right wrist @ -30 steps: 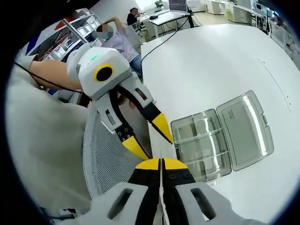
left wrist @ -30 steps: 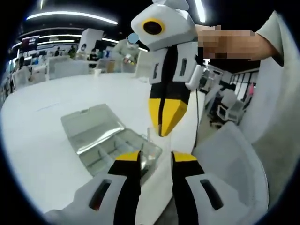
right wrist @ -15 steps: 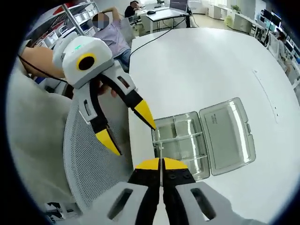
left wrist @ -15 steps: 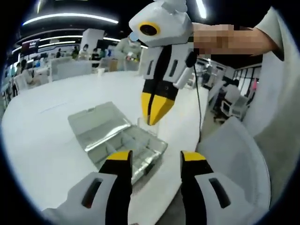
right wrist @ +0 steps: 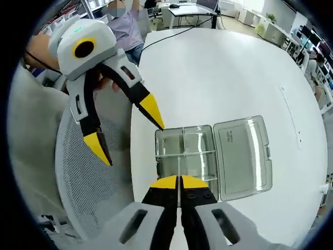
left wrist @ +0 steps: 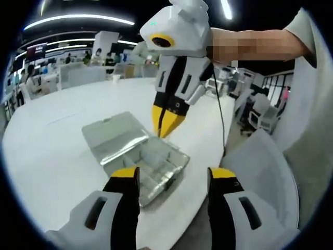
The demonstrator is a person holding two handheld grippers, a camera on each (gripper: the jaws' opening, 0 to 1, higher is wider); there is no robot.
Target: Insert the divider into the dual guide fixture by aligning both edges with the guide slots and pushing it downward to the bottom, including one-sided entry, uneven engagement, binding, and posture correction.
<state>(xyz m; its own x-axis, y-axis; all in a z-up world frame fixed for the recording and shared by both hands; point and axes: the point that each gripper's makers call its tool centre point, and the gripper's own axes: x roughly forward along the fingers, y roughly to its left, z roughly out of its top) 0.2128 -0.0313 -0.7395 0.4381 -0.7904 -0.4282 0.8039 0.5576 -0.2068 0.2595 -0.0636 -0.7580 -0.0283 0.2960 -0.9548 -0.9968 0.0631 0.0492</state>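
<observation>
Over 1 s I spread my left claw (right wrist: 125,133) wide, holding nothing, beside the box (right wrist: 208,156) on the tabletop (right wrist: 218,78). My right claw (left wrist: 165,121) stayed pinched on the divider (right wrist: 179,169), brought above the box; insertion hadn't started.

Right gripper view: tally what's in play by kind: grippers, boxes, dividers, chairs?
Grippers: 2, right gripper shut on the divider, left gripper open
Clear compartment box with its lid open: 1
Clear divider, seen edge-on: 1
Mesh chair: 1
Total: 5
</observation>
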